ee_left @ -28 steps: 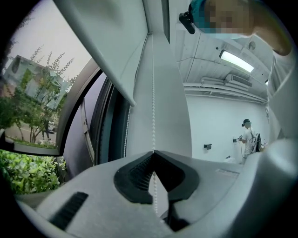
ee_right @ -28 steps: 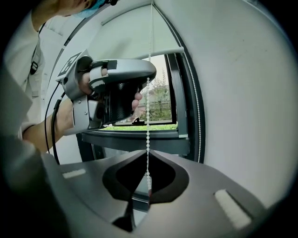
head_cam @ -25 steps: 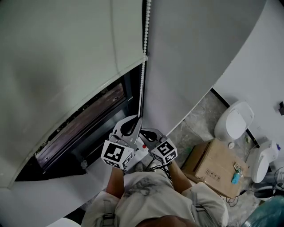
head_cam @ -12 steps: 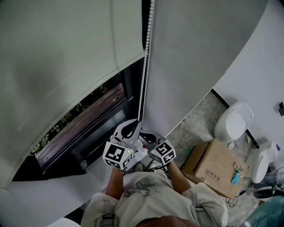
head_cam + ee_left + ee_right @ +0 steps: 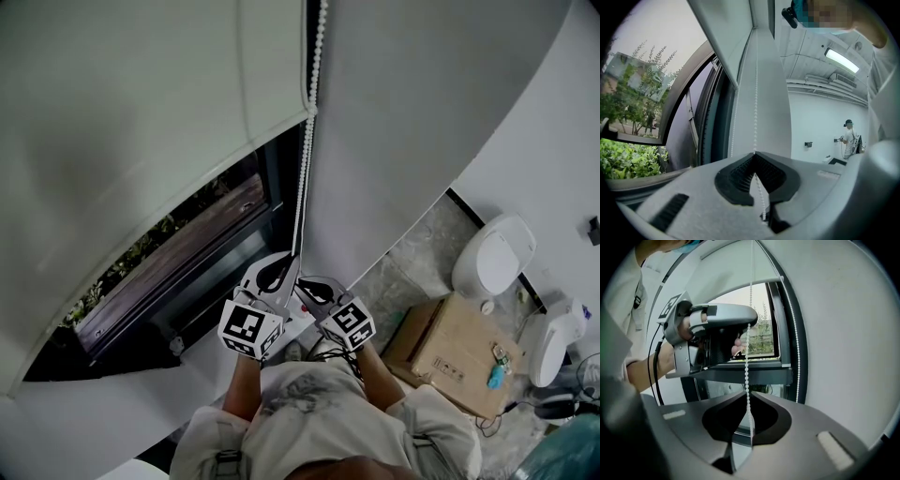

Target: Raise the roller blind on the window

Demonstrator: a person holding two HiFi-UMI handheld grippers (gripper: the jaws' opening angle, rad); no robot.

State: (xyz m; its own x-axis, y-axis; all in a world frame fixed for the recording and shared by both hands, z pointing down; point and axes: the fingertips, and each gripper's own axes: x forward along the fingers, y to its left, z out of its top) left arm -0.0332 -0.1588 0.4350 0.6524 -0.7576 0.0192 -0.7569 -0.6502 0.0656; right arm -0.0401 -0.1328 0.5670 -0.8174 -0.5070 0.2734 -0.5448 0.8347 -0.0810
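The white roller blind (image 5: 141,103) covers the upper part of the dark-framed window (image 5: 187,246); greenery shows below its bottom edge. A white bead chain (image 5: 305,159) hangs along the right side of the frame. My left gripper (image 5: 286,262) is shut on the chain (image 5: 755,108), which runs up from between its closed tips (image 5: 754,154). My right gripper (image 5: 306,285) sits just below and to the right, shut on the same strand (image 5: 750,310) at its tips (image 5: 748,393). The right gripper view shows the left gripper (image 5: 717,326) clamping the chain just above. A second strand (image 5: 794,343) hangs by the wall.
A cardboard box (image 5: 452,356) stands on the floor at the right, with two white rounded fixtures (image 5: 492,258) (image 5: 553,345) beyond it. The wall (image 5: 422,103) runs right of the chain. Another person (image 5: 848,138) stands far off in the room.
The blind's bottom edge has risen, uncovering more glass and greenery. Both grippers hold the chain and have sunk only slightly.
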